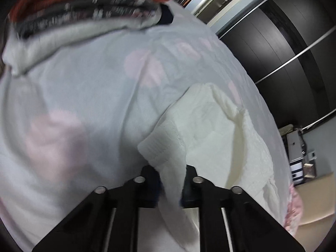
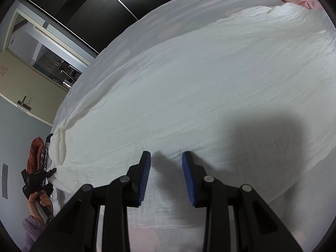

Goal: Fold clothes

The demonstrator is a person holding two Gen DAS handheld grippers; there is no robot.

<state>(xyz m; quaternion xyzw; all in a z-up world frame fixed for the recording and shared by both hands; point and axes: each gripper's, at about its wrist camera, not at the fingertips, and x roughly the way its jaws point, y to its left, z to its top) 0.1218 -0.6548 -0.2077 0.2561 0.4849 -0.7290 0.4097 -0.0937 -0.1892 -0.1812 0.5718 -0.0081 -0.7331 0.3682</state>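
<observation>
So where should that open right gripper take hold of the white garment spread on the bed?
Probably at the near hem of the white garment, the edge lying just ahead of the right gripper. The cloth lies flat, so only an edge gives the jaws something to pinch. Come in low from the near side, one finger sliding under. The left gripper already pinches the far corner.

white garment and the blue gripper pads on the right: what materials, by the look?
White garment: looks like thin crinkled cotton, gauze-like and matte; fine wrinkle lines run along it and a stitched hem shows at the corner that the left hand-held gripper pinches. Fibre unconfirmed.
Blue pads on the right hand-held gripper: probably rubber or soft plastic, matte, with fine ridges along the face.
</observation>
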